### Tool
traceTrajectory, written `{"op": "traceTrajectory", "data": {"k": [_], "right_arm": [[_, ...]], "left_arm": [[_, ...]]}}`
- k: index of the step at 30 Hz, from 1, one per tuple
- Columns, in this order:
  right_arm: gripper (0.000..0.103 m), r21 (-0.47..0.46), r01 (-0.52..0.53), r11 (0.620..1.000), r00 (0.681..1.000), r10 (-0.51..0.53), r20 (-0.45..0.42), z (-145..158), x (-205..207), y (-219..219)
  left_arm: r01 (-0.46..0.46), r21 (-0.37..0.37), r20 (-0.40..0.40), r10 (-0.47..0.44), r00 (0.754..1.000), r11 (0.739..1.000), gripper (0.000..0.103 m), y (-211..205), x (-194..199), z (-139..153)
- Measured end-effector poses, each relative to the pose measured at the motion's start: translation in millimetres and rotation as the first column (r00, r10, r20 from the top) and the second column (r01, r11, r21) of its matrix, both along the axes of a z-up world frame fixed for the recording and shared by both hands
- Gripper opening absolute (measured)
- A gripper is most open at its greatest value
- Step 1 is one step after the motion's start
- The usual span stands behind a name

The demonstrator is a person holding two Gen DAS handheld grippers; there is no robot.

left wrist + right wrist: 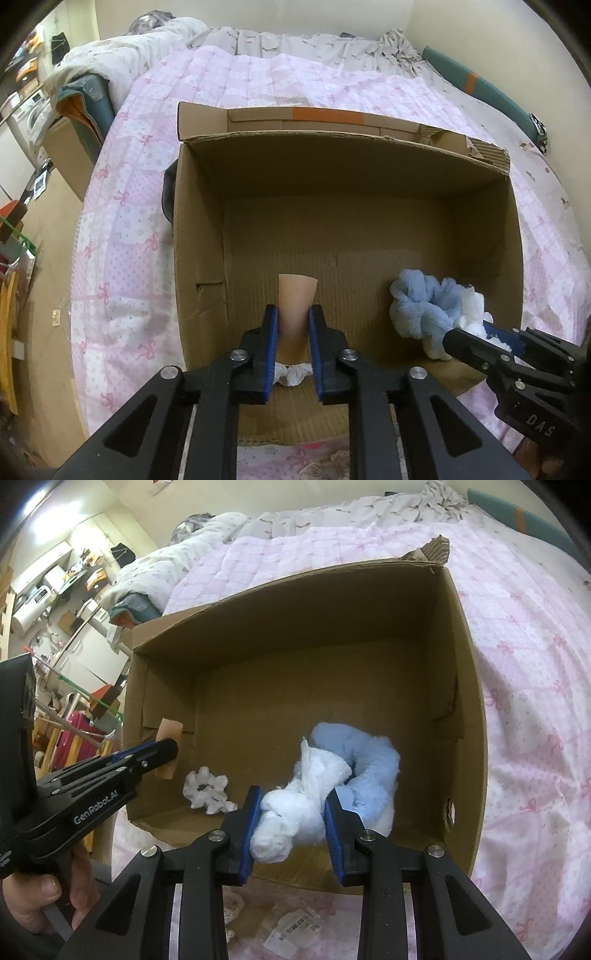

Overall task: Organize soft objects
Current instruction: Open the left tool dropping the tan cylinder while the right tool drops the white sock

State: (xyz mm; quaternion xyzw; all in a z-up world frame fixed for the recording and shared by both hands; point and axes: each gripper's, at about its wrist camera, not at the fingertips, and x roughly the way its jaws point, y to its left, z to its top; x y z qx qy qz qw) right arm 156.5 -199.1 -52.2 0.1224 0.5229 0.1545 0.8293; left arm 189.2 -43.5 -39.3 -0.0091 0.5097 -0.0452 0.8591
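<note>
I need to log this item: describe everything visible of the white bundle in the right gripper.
The white bundle is soft, crinkled cloth or tissue, twisted and knotted, with a rolled lower end and a flared upper end. The right gripper clamps it by both sides, low inside the box. Its top lies against the fluffy blue piece.

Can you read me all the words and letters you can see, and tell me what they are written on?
"DAS" – on the black body of the right gripper, seen from the left wrist camera.
"GenRobot.AI" – on the side of the left gripper, seen from the right wrist camera.
The printed label lying on the pink quilt: too small to read.
</note>
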Motion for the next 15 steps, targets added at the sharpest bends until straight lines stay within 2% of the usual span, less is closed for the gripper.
{"op": "traceTrajectory", "data": {"k": [4,7,11,12,15], "right_arm": [[0.033,0.0,0.004,1.0,1.0,-0.004,0.001,-0.3,-1.1,-1.3],[0.033,0.004,0.006,1.0,1.0,-0.006,-0.001,-0.5,-0.7,-1.0],[0.033,0.011,0.012,1.0,1.0,-0.012,0.002,0.1,-1.4,-3.1],[0.033,0.012,0.015,1.0,1.0,-0.015,0.005,0.5,-1.6,-3.9],[0.033,0.025,0.026,0.999,1.0,-0.026,0.002,0.0,-1.5,-7.1]], "left_arm": [[-0.002,-0.012,-0.008,0.002,1.0,1.0,0.017,1.2,1.5,0.4],[-0.008,-0.009,-0.002,0.008,1.0,1.0,0.026,2.1,1.8,2.6],[-0.023,0.002,0.022,0.023,0.999,1.0,0.056,3.4,0.4,7.9],[-0.026,0.003,0.029,0.026,0.999,1.0,0.061,4.1,0.0,9.5],[-0.038,-0.017,0.041,0.039,0.998,0.999,0.062,8.2,0.0,13.8]]}}
